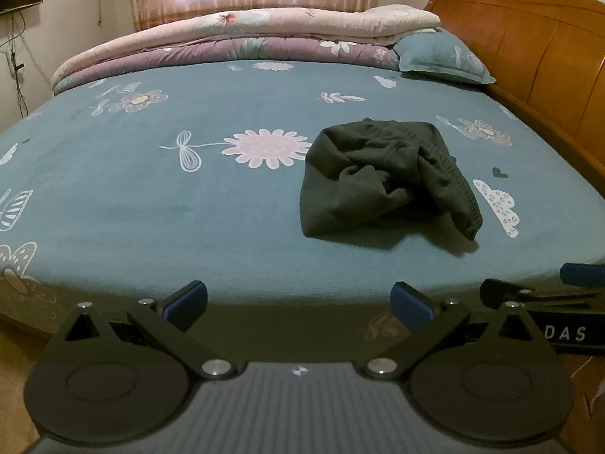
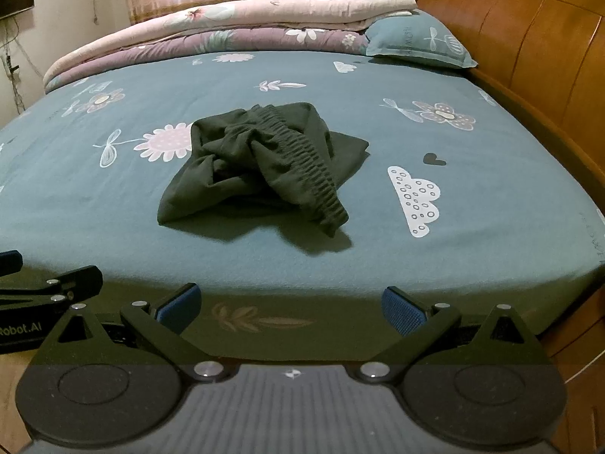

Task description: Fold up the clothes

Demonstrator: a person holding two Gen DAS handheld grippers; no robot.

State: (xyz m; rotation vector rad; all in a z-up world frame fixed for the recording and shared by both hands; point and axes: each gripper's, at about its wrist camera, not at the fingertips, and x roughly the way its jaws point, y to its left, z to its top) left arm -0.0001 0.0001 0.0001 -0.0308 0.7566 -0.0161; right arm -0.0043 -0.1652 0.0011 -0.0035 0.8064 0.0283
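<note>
Presently, the dark green garment (image 2: 261,166) lies crumpled on the blue floral bedsheet (image 2: 472,249), centre of the right wrist view and right of centre in the left. Left gripper (image 1: 298,304) and right gripper (image 2: 291,308) sit at the lower frame edge, well short of it, fingers spread wide and empty.

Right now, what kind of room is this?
Most likely a bedroom. There is a big bed with a flowery sheet, a wooden headboard, a pillow and folded quilts. A crumpled dark garment lies on the bed.
</note>
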